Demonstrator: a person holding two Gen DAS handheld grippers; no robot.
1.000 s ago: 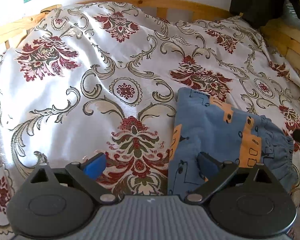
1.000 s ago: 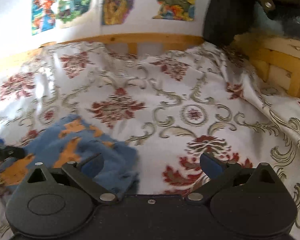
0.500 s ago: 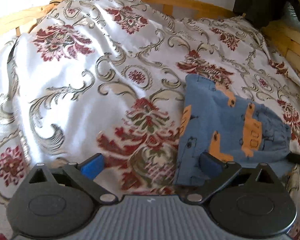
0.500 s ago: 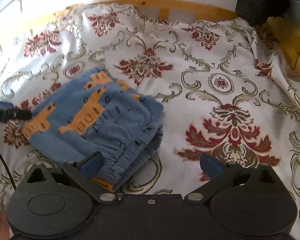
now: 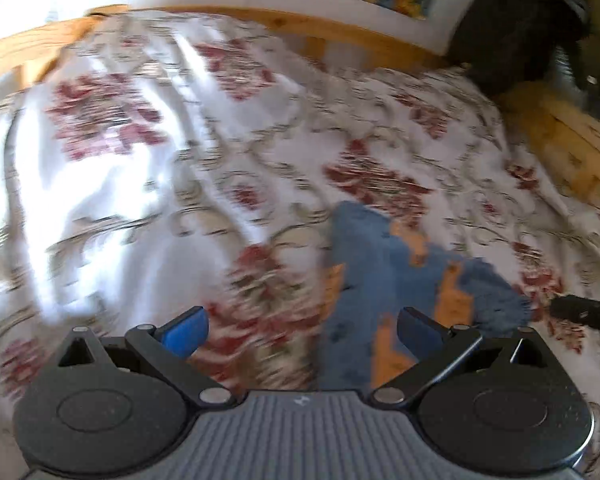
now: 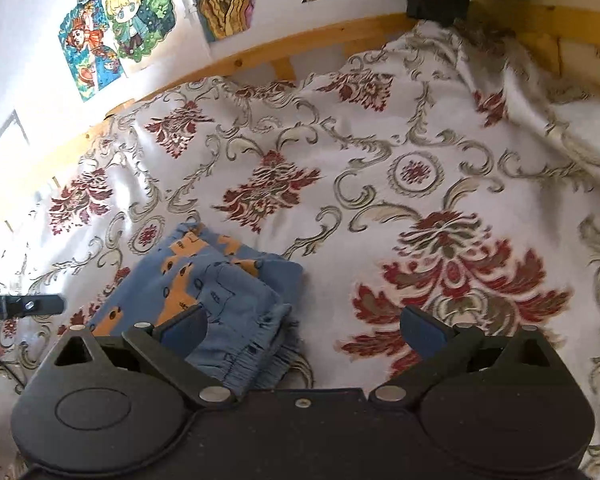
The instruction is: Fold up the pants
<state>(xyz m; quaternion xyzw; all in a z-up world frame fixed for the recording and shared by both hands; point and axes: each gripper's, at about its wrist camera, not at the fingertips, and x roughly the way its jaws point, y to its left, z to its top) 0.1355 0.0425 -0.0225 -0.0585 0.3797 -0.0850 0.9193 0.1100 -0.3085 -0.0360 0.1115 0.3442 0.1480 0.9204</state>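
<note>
The blue pants point(image 6: 216, 288) with orange print lie folded in a small bundle on the patterned bedspread point(image 6: 380, 184), elastic waistband toward me. In the blurred left wrist view the pants point(image 5: 384, 276) sit right of centre. My left gripper point(image 5: 302, 330) is open above the bedspread point(image 5: 140, 184), its right finger over the pants' near edge, holding nothing. My right gripper point(image 6: 302, 330) is open and empty too, its left finger above the waistband. The tip of the left gripper point(image 6: 24, 305) shows at the left edge in the right wrist view.
A wooden bed rail point(image 6: 300, 46) runs along the far side below a wall with colourful posters point(image 6: 124, 24). Dark clothing point(image 5: 516, 28) hangs at the far right corner over a wooden side board point(image 5: 568, 148). A dark part of the other gripper point(image 5: 584, 314) shows at the right edge.
Both grippers have pulled back and tilted up from the pants; more wall shows in both views. The left view is blurred by motion. The folded pants stay in place.
</note>
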